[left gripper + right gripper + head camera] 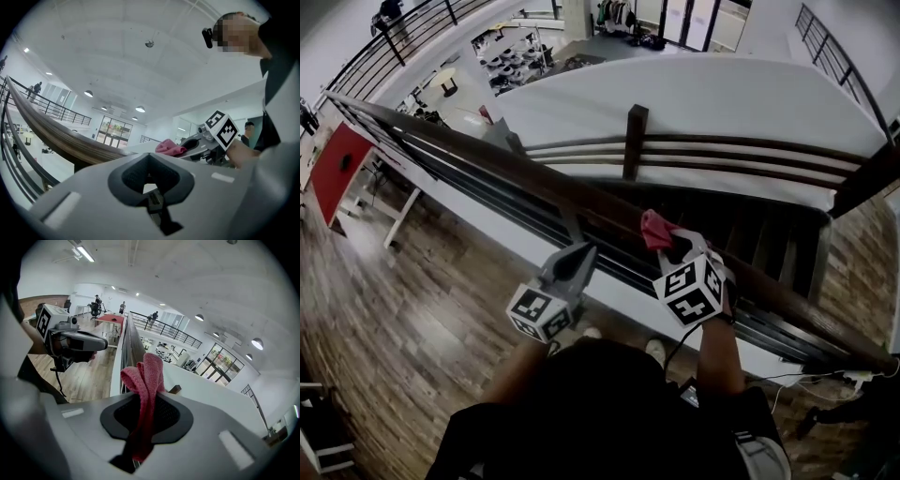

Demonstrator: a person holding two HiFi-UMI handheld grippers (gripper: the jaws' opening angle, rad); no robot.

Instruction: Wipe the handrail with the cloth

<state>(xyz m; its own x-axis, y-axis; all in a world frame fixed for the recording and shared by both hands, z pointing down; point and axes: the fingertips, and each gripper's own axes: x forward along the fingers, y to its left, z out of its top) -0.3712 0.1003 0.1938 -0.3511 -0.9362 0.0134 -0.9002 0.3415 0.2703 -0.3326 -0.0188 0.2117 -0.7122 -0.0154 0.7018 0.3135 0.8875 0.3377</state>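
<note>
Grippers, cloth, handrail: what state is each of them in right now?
Left gripper: jaws shut, empty, held just short of the handrail.
Right gripper: jaws shut on the cloth.
Cloth: bunched and pinched, its end sticking up past the jaws, at the handrail; contact unclear.
Handrail: dark wood, unbroken along its visible length.

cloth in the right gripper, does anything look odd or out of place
Nothing damaged or spilled. The red cloth sits bunched in the right gripper, its jaws shut on it, at the handrail.
</note>
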